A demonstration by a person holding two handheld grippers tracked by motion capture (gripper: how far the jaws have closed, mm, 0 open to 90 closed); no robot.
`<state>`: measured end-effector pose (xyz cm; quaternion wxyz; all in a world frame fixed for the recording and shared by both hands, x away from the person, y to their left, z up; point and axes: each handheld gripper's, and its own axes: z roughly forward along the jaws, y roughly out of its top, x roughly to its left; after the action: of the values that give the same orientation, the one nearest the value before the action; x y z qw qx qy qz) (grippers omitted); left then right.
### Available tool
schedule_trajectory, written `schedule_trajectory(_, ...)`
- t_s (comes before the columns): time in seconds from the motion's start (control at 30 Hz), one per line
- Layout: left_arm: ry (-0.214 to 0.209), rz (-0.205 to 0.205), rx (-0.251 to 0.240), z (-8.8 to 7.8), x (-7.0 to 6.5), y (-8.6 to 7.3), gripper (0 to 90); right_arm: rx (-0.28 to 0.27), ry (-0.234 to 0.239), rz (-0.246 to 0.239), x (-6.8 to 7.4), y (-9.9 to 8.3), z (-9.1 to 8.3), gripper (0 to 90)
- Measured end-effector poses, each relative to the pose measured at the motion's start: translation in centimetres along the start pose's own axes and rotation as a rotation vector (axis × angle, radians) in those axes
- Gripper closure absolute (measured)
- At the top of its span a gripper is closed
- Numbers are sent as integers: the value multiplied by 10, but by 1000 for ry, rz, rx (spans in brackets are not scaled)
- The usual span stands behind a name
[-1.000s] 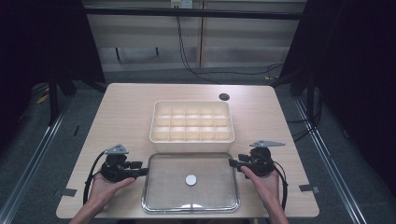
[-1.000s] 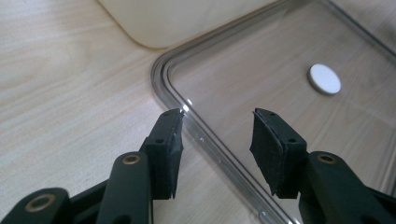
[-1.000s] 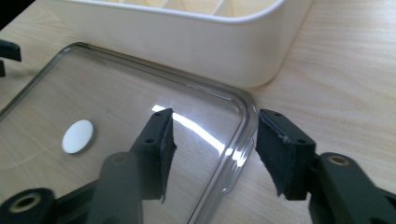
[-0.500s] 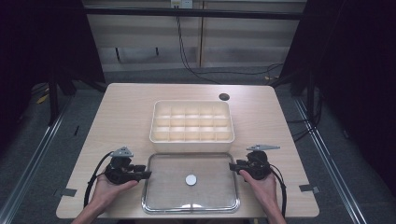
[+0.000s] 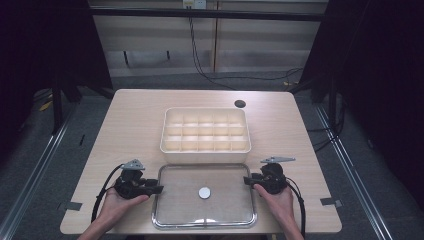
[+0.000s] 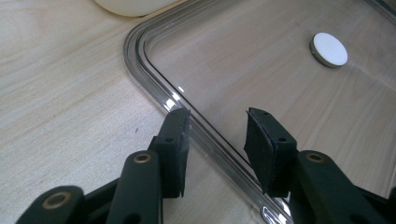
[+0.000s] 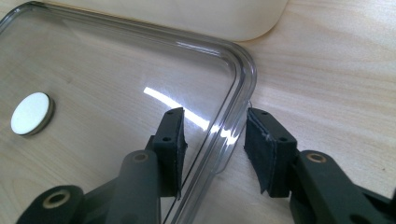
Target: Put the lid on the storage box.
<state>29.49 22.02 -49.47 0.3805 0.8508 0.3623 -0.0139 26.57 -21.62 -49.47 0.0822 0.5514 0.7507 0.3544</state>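
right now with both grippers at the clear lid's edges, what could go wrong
The left gripper and right gripper each straddle only the thin rim of the clear lid, jaws just closing, pads not yet pressing. A shallow bite could slip. Uneven lifting may tilt the lid against the compartment box close behind it.

We can read no text, label, brand, number or sign anywhere here. The white disc (image 5: pixel 204 192) at the middle of the clear lid (image 5: pixel 175 210) is blank in the high view and in both gripper views, and the compartment box (image 5: pixel 165 140) beyond it bears no print that we can make out. The wooden table (image 5: pixel 135 110) carries no marking either.
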Motion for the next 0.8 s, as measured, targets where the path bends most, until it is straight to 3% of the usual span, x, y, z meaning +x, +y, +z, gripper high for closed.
schedule_trajectory(0.33, -15, -5, 2, -1, -1, -2, 608, -13, 2, 62, -2, -2, -1, 620)
schedule_trajectory(0.4, -12, -9, -1, -1, 0, -2, 624, -21, 19, 102, -4, -3, -1, 616)
schedule_trajectory(0.57, -4, -5, 1, -2, -1, -3, 629, -48, 126, 257, -17, -7, -1, 618)
schedule_trajectory(0.8, -3, -13, -12, -2, 0, -4, 645, -69, 182, 339, -23, -9, -3, 632)
